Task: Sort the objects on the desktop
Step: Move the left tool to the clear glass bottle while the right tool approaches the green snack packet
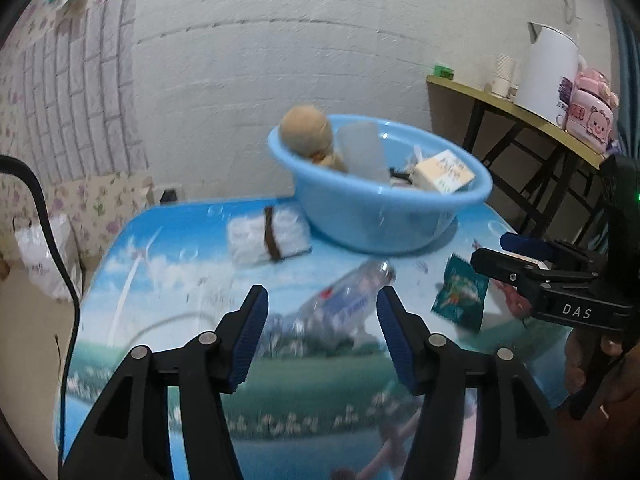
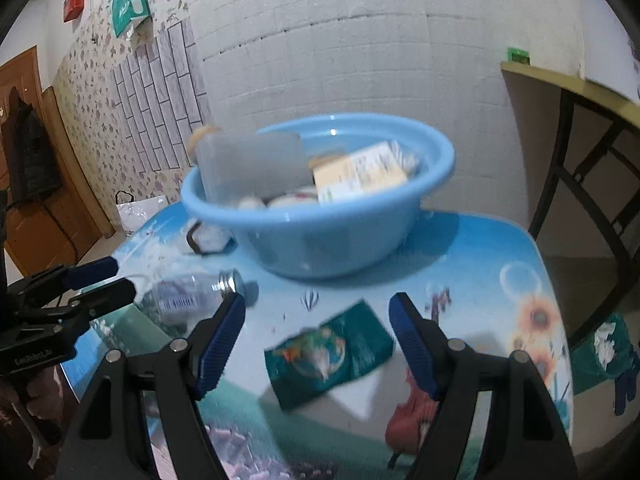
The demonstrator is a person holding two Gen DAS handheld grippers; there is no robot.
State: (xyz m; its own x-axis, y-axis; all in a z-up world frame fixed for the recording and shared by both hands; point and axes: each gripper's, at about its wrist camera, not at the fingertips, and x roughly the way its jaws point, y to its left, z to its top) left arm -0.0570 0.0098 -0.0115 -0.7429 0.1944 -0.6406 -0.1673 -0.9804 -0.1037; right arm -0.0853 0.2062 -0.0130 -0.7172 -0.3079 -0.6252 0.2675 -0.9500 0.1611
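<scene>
A clear plastic bottle (image 1: 344, 300) lies on its side on the picture-printed table (image 1: 172, 264), just beyond my left gripper (image 1: 322, 304), which is open with nothing between its pads. In the right wrist view the bottle (image 2: 188, 300) lies at the left, neck toward the centre. A green snack packet (image 2: 330, 354) lies flat ahead of my right gripper (image 2: 316, 308), open and apart from it. The packet (image 1: 460, 298) also shows beside the right gripper (image 1: 490, 254). A blue basin (image 1: 380, 200) at the back holds a brown plush toy (image 1: 306, 130), a frosted cup and a beige box.
A white folded cloth with a brown band (image 1: 268, 236) lies left of the basin. A side table (image 1: 516, 110) at the right carries a white kettle (image 1: 550, 76), paper cups and a pink container. The blue basin (image 2: 320, 216) fills the table's far part. A black cable (image 1: 52, 240) hangs left.
</scene>
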